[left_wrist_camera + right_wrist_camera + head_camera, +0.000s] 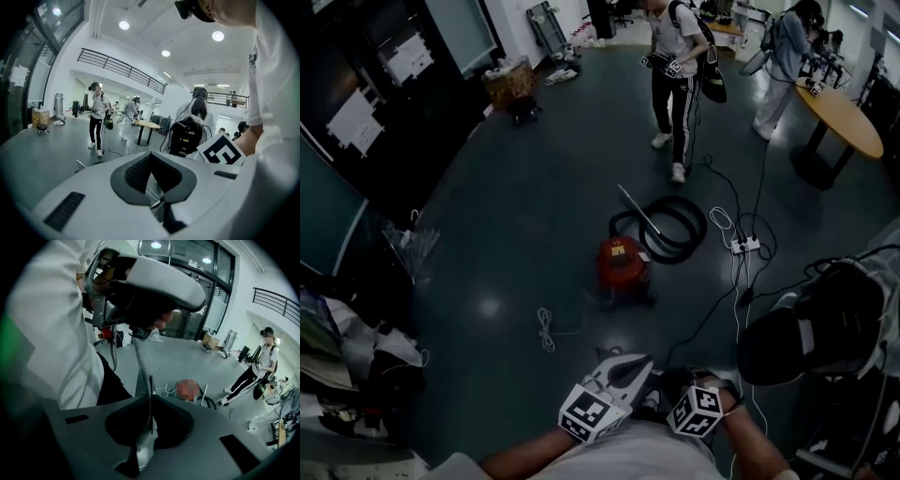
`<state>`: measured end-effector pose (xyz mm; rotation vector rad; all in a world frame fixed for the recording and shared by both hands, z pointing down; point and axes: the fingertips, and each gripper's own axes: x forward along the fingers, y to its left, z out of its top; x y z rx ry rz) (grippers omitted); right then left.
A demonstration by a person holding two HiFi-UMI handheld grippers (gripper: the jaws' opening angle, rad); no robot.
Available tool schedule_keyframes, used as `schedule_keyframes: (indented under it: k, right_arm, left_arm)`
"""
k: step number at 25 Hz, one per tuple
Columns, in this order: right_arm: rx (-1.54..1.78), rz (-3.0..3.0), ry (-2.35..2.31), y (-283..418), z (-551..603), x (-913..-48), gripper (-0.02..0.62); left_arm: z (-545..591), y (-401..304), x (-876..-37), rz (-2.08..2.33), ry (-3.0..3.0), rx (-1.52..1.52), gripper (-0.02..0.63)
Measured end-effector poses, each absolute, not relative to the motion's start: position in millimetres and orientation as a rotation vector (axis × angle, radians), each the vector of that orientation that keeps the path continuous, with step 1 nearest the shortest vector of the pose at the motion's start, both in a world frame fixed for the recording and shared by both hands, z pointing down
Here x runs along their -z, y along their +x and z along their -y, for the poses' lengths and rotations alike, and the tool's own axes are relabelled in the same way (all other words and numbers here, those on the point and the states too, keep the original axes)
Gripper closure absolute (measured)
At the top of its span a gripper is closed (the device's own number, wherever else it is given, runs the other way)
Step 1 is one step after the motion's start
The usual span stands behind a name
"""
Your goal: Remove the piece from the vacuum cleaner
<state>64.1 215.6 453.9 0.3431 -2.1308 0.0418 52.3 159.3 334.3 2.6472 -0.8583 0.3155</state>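
Across the dark floor (534, 216), well ahead of me, stands the red vacuum cleaner (623, 267) with its black hose (675, 230) coiled behind. I can't make out its removable piece. The left gripper (150, 157) and right gripper (150, 401) are partly cut off, and each has its 2 jaws together on nothing.

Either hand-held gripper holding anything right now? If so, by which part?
Nothing held: the left hand-held gripper and the right hand-held gripper have jaws together, empty. The vacuum cleaner sits on the floor ahead, apart from both.
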Motion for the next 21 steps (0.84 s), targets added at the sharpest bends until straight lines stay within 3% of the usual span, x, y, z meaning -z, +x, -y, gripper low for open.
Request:
schedule_keyframes:
  k: [7,21]
  right_arm:
    - [-0.055,2.203,0.404,78.7,-244.8,-401.1,0.56]
    - [-0.074,2.212,0.406,52.3,-230.7,-392.0,0.56]
  left_arm:
    - [-188.2,70.0,-311.1,0.844,2.698,-0.291,0.6]
    - [-180.9,45.9,-310.7,0.871,2.681,-0.322,0.6]
